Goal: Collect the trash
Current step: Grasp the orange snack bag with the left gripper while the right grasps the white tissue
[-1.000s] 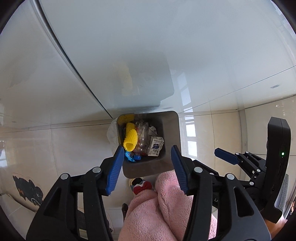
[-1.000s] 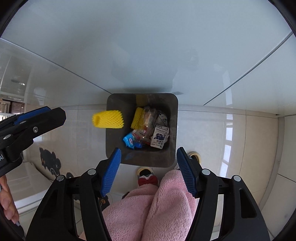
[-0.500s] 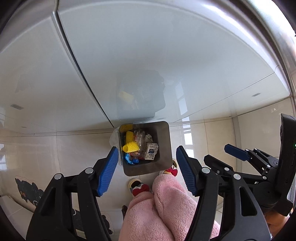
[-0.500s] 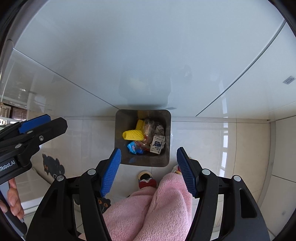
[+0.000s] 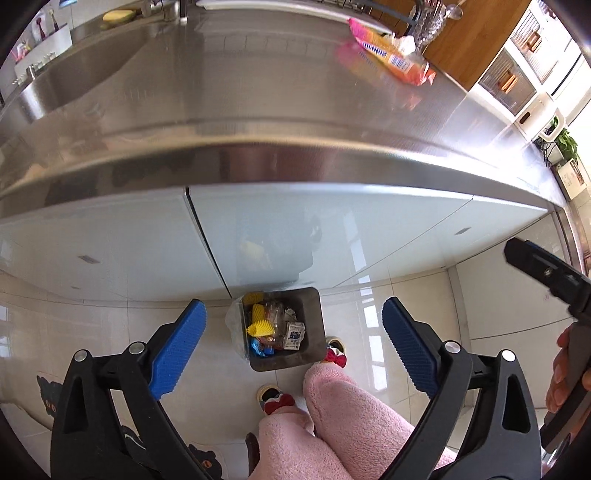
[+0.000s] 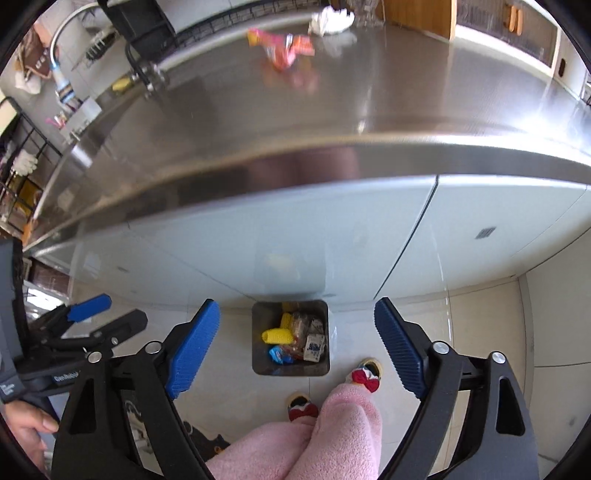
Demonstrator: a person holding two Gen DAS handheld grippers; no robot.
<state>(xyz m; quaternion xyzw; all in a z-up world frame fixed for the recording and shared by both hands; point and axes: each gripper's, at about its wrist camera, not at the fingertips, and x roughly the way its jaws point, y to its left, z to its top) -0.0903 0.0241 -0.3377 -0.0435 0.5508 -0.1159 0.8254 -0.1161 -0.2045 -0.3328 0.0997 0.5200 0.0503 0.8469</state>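
A grey trash bin (image 5: pixel 312 325) (image 6: pixel 258 343) stands on the floor against the cabinet. It holds yellow foam netting (image 5: pixel 260 326) (image 6: pixel 277 335), a small carton (image 6: pixel 314 346) and wrappers. A pink and orange snack wrapper (image 5: pixel 389 59) (image 6: pixel 284 48) lies on the steel counter (image 5: pixel 221 92) (image 6: pixel 332 103), far side. A crumpled white paper (image 6: pixel 330 16) lies behind it. My left gripper (image 5: pixel 291 343) and my right gripper (image 6: pixel 297 343) are both open and empty, high above the bin, below counter level.
A sink (image 5: pixel 85 59) and tap (image 6: pixel 70 22) sit at the counter's left. The person's pink-clad legs (image 5: pixel 332 424) and slippers stand beside the bin. White cabinet doors (image 6: pixel 258 236) face me. The other gripper shows at each view's edge.
The yellow netting dropped into the bin. Both grippers rose and tilted up, so the bin looks smaller and the counter top with the wrapper has come into view.
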